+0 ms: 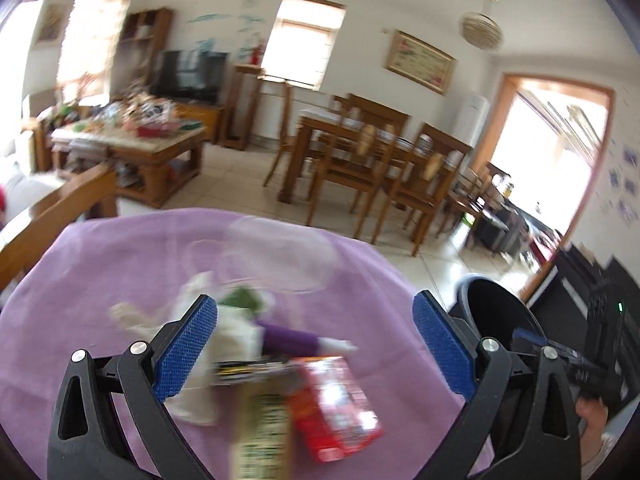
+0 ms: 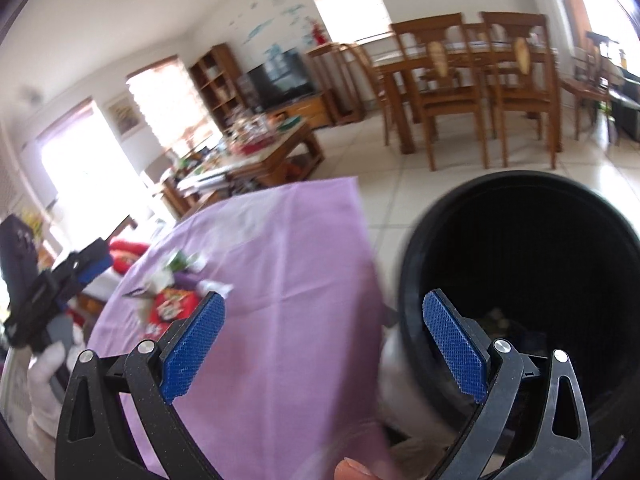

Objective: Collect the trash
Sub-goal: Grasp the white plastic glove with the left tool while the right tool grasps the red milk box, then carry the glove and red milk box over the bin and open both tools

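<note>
Closest to the lens, the left gripper has its blue textured pads spread wide, released, nothing pressed between them. Right under that gap sits the trash: a red printed snack packet, a green-and-white printed carton strip, a purple wrapper and crumpled white paper, all blurred, all lying on the lilac cloth-covered table.

Take that table as the landmark. Its far edge curves clear of the beige tiled floor, with open tile between it and the wooden dining chairs. Off its right edge stands the black round bin, rim just beside the cloth.

Over on the right wrist view, the right gripper is also released, pads wide apart and holding nothing, straddling the line between the table's right edge and the bin. The bin mouth fills this view; something pale lies deep inside, too dim to name. A fingertip shows at the bottom edge.

Only this view catches the trash pile toward the table's left side, with bare cloth all the way to the bin. It also shows the left gripper from outside, beyond the table's left edge, held in a white-gloved hand. The left view alone shows a clear plastic shape on the cloth past the pile.
</note>
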`<state>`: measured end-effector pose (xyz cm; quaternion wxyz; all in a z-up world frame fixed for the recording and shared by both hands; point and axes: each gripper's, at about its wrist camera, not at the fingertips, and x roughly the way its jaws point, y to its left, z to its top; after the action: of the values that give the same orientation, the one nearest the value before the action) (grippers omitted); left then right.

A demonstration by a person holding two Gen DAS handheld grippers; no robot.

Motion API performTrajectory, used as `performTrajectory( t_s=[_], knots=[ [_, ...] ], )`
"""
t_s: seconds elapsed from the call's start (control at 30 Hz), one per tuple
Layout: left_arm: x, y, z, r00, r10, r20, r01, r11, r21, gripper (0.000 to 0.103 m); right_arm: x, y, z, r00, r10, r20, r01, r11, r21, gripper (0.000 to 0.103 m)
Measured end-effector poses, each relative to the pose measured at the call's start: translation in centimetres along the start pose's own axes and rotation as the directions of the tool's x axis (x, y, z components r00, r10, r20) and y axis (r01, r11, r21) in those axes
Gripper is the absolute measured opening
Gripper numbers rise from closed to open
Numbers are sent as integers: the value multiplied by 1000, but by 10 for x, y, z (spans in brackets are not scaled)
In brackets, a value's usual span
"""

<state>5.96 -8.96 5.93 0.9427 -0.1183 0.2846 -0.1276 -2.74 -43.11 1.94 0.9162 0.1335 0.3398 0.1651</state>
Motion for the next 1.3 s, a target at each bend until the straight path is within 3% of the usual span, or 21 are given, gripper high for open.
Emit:
performTrajectory(
  t_s=[0.13,0.23,0.3,0.37,0.5,0.57,0.63,0.7,0.73,0.8,0.87,0.97,1.07,1.3],
  knots=[
    [10,59,3,997,22,-74,-31,993,-114,96,37,57,-2,993,82,-80,-86,995,-54,98],
    [28,79,-5,990,-6,-142,-17,987,-161,96,62,90,-9,984,109,-142,-122,989,-84,98],
    [44,87,-10,979,-16,-203,-18,986,-167,91,77,108,-12,976,114,-184,-133,987,-93,98],
    [56,88,-15,968,-22,-250,-20,986,-166,78,93,124,-17,966,113,-234,-139,986,-97,98],
    [60,95,-25,960,-19,-278,-31,984,-173,66,109,134,-28,955,88,-283,-122,987,-104,98],
    [60,95,-25,958,-15,-287,-33,986,-162,43,113,138,-32,951,79,-299,-116,987,-108,98],
    [59,94,-27,955,-74,-287,23,984,-178,33,116,140,-32,950,62,-305,-102,988,-117,97],
    [55,91,-30,958,-62,-281,22,989,-145,21,115,139,-30,952,74,-296,-111,988,-110,97],
    [53,90,-29,959,-63,-275,25,990,-141,10,114,139,-30,954,74,-291,-110,988,-112,96],
    [45,91,-27,968,-89,-237,51,986,-160,6,114,143,-32,954,57,-294,-101,986,-135,69],
    [35,93,-21,980,-85,-182,53,984,-170,5,114,144,-33,953,46,-299,-93,985,-143,52],
    [6,93,-6,995,-68,-67,55,983,-175,5,108,146,-33,963,66,-261,-105,985,-137,51],
    [-18,91,7,998,-56,16,58,983,-173,5,102,149,-30,972,77,-222,-108,985,-133,51],
    [-52,60,28,994,-66,82,74,992,-103,6,69,144,-16,984,123,-133,-138,984,-109,51]
  ],
)
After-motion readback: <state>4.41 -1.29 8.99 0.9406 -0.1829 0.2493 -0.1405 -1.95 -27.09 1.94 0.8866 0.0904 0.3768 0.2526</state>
